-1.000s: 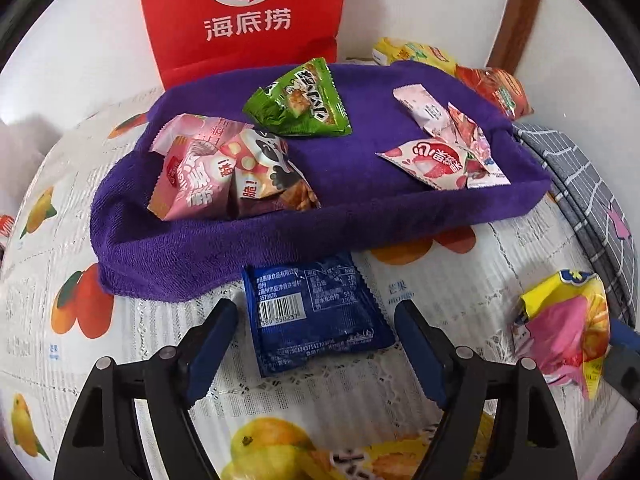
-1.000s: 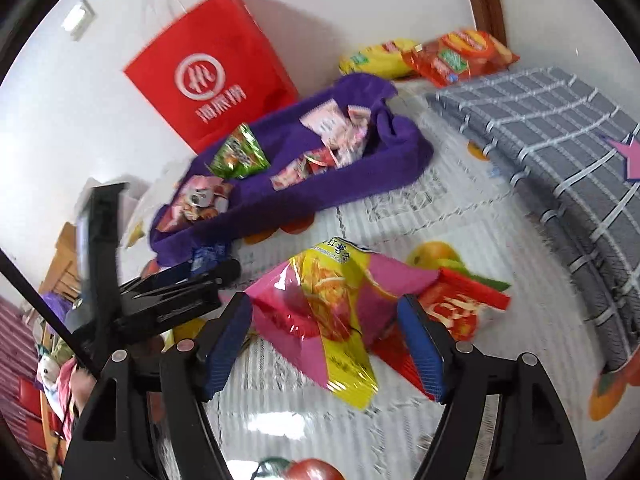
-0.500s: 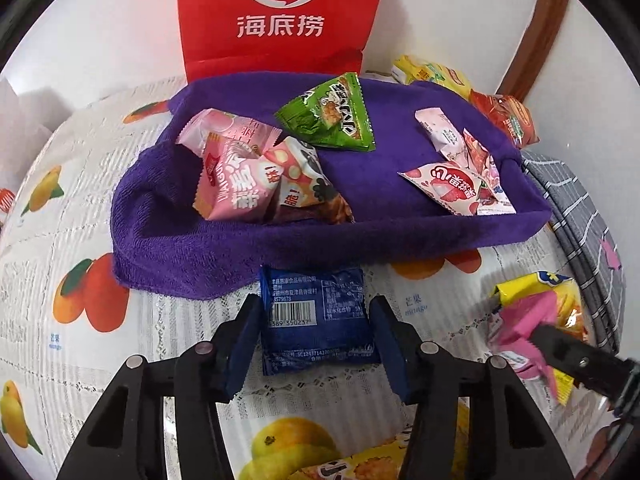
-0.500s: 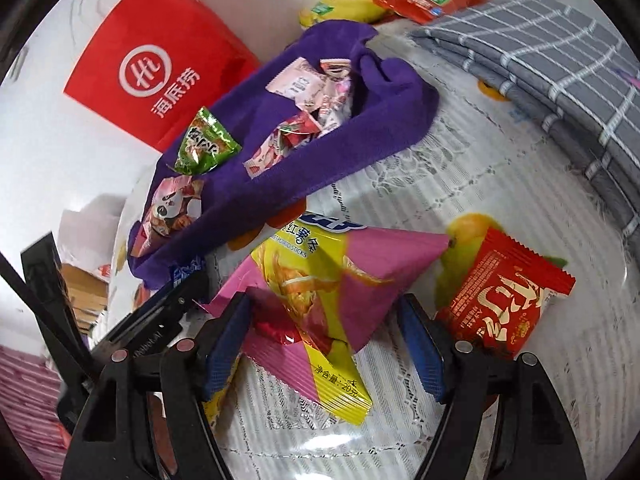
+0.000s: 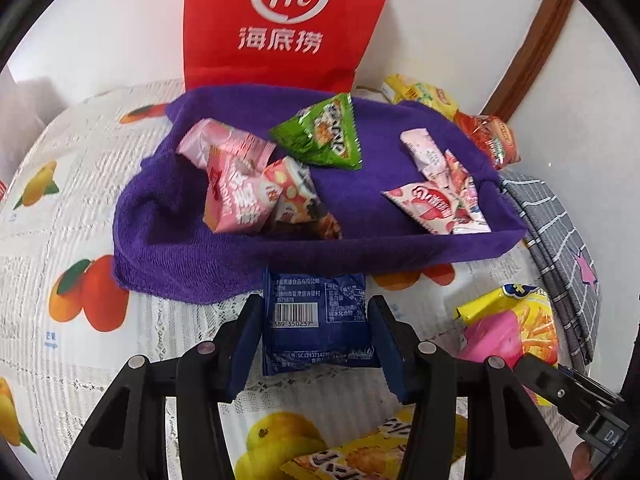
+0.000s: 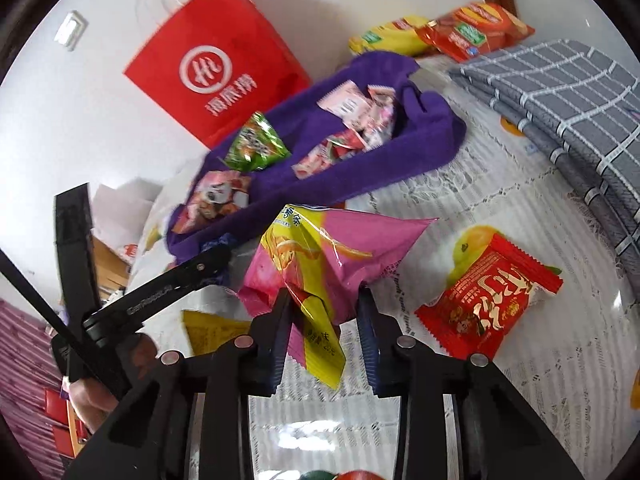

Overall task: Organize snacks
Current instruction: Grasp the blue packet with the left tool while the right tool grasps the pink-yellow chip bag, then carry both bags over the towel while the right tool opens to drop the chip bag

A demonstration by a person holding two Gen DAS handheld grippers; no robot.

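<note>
My left gripper (image 5: 316, 312) is shut on a blue snack packet (image 5: 316, 320), barcode side up, just in front of the purple towel tray (image 5: 240, 256). The tray holds pink packets (image 5: 240, 188), a green packet (image 5: 324, 136) and strawberry packets (image 5: 440, 196). My right gripper (image 6: 324, 308) is shut on a pink-and-yellow chip bag (image 6: 320, 256), seen also in the left wrist view (image 5: 516, 328). The left gripper shows in the right wrist view (image 6: 218, 260) beside that bag.
A red paper bag (image 5: 288, 20) stands behind the tray against the wall. Yellow and red snack bags (image 6: 440, 32) lie at the back right. A grey checked cloth (image 6: 560, 92) lies on the right. A red packet (image 6: 492, 300) and a yellow packet (image 5: 360, 456) lie on the fruit-print tablecloth.
Both grippers have closed: the left onto the blue packet, the right onto the pink-and-yellow bag. The left gripper moved forward toward the tray.
</note>
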